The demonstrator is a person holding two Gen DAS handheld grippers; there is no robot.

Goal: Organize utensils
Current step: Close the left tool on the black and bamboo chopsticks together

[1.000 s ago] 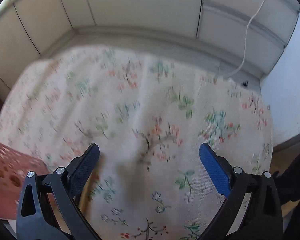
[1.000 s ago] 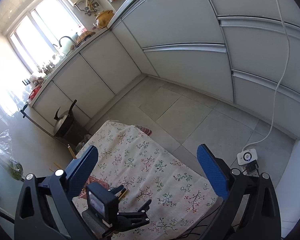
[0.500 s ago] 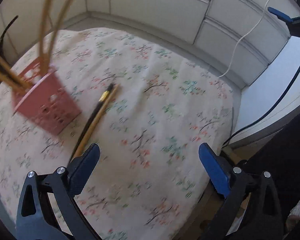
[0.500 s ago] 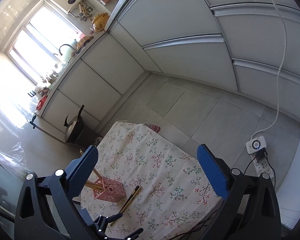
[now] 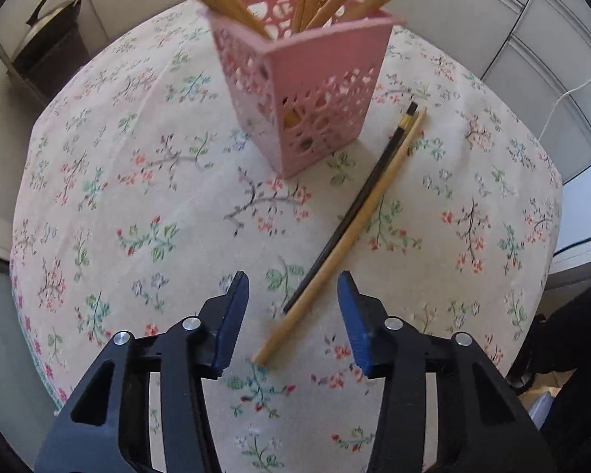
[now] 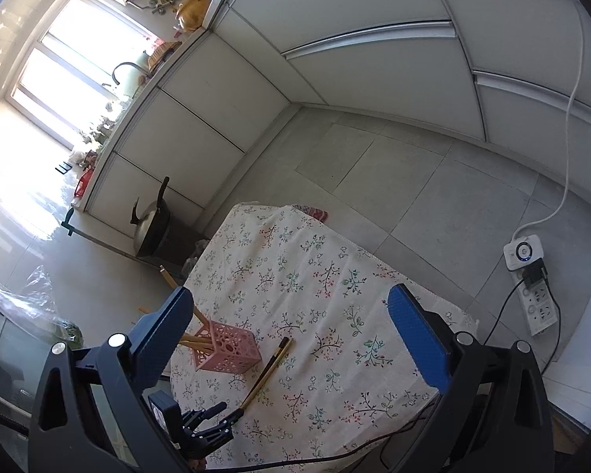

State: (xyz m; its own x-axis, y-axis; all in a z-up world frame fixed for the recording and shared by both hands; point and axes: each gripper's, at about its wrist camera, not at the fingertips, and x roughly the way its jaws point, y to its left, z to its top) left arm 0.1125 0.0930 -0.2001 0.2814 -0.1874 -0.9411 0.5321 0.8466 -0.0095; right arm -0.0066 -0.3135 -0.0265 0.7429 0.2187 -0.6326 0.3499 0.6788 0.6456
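A pink perforated holder (image 5: 319,90) stands on the floral tablecloth (image 5: 138,197) with several wooden chopsticks upright in it. Beside it lie a loose wooden chopstick (image 5: 358,220) and a black chopstick (image 5: 366,185), side by side. My left gripper (image 5: 292,280) points down over their near ends. Its jaws are closing with both sticks between them, and the pads stand apart from the sticks. In the right wrist view the holder (image 6: 226,347), the loose pair (image 6: 270,368) and the left gripper (image 6: 220,418) show far below. My right gripper (image 6: 289,291) hangs high above, open and empty.
A pot (image 6: 149,228) on a black stand sits off the table's far left corner. White cabinets (image 6: 374,59) line the walls. A power strip (image 6: 532,276) with cables lies on the tiled floor at right. The cloth's right edge drops off near the loose chopsticks.
My left gripper has swept across the cloth to the holder and the two loose chopsticks, and its jaws have narrowed around them. The right gripper has stayed high, tilting a little.
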